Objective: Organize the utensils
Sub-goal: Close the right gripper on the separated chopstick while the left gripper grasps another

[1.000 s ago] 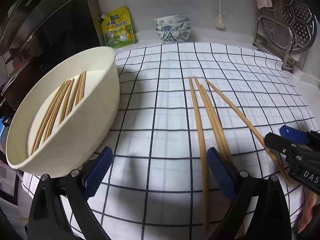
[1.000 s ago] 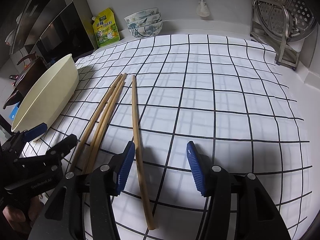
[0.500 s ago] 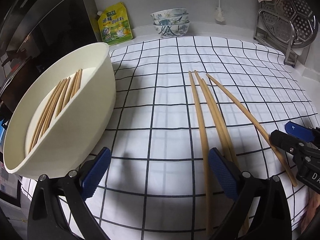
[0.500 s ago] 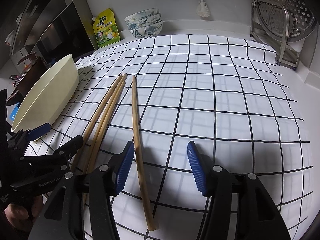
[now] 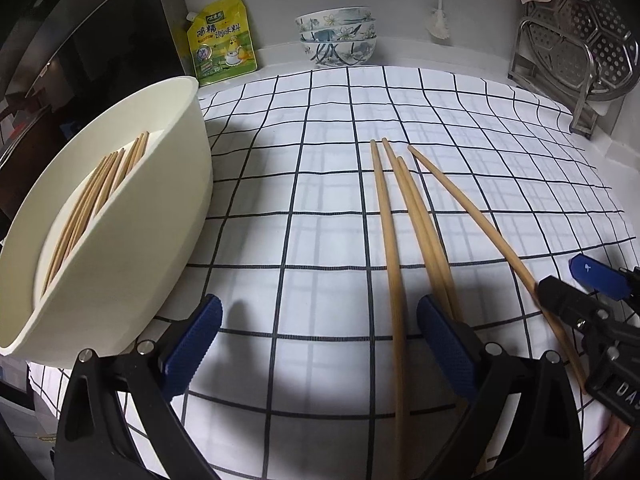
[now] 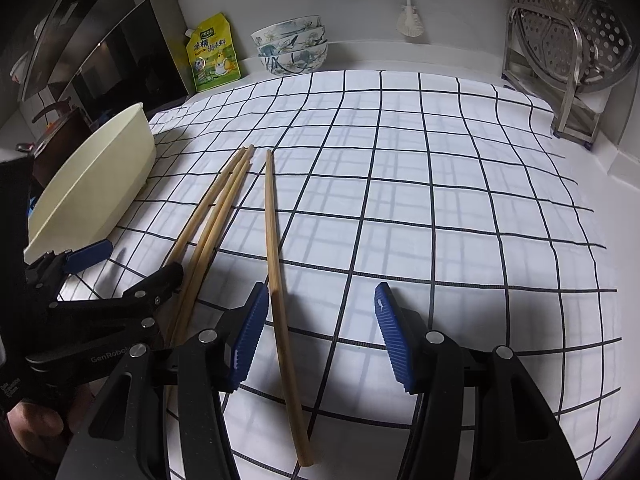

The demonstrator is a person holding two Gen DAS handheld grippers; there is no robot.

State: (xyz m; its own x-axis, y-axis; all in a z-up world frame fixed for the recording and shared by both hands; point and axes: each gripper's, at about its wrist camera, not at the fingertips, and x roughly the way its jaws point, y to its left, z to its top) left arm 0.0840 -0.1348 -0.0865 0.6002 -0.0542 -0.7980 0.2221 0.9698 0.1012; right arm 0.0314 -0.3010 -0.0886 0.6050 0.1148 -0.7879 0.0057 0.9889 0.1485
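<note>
Not much changed in the last second: left tool point(image 5: 316, 334) edged closer to the three chopsticks point(image 5: 404, 216), right tool point(image 6: 318, 328) stayed over the single chopstick point(image 6: 276, 248), both open, nothing gripped yet.

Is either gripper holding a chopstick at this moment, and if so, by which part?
Nothing is held. The left gripper and right gripper both stand open above the checked cloth; the four loose chopsticks lie flat on it.

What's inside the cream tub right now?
The cream tub holds a bundle of wooden chopsticks lying lengthwise along its floor. Its near wall hides their lower ends and the floor beside them, so an exact count isn't possible.
</note>
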